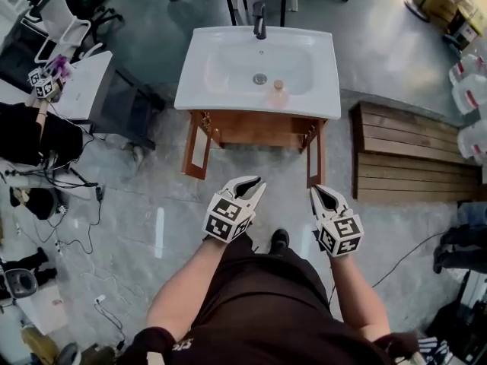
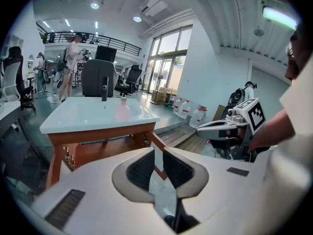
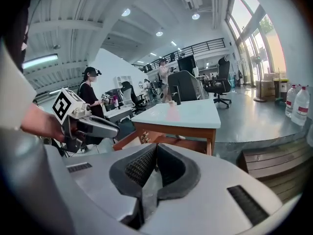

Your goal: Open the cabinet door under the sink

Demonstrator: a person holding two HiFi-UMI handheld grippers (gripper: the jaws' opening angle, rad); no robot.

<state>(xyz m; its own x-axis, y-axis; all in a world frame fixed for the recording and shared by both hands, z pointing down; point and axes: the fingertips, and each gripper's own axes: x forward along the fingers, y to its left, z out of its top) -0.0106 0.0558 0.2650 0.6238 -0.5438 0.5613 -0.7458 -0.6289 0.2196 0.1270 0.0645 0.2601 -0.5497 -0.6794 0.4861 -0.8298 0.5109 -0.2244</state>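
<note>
The white sink [image 1: 199, 90] rests on a wooden cabinet [image 1: 255, 128]. Both of its doors stand swung outward: the left door [image 1: 197, 147] and the right door [image 1: 315, 157]. My left gripper [image 1: 259, 185] hovers in front of the cabinet, between the doors, with a narrow gap between its jaws and nothing in it [image 2: 158, 153]. My right gripper [image 1: 316, 193] is held just in front of the right door's edge, apart from it, its pads [image 3: 168, 163] together and empty. The cabinet [image 2: 98, 143] shows ahead in the left gripper view, and the cabinet [image 3: 195, 131] also lies ahead in the right gripper view.
A pink bottle [image 1: 278, 94] and a black faucet [image 1: 260, 21] sit on the sink. A wooden pallet [image 1: 411, 154] lies at the right with water jugs [image 1: 468, 90] behind it. Desks, chairs and floor cables [image 1: 76, 204] crowd the left. A person [image 3: 91, 89] stands by those desks.
</note>
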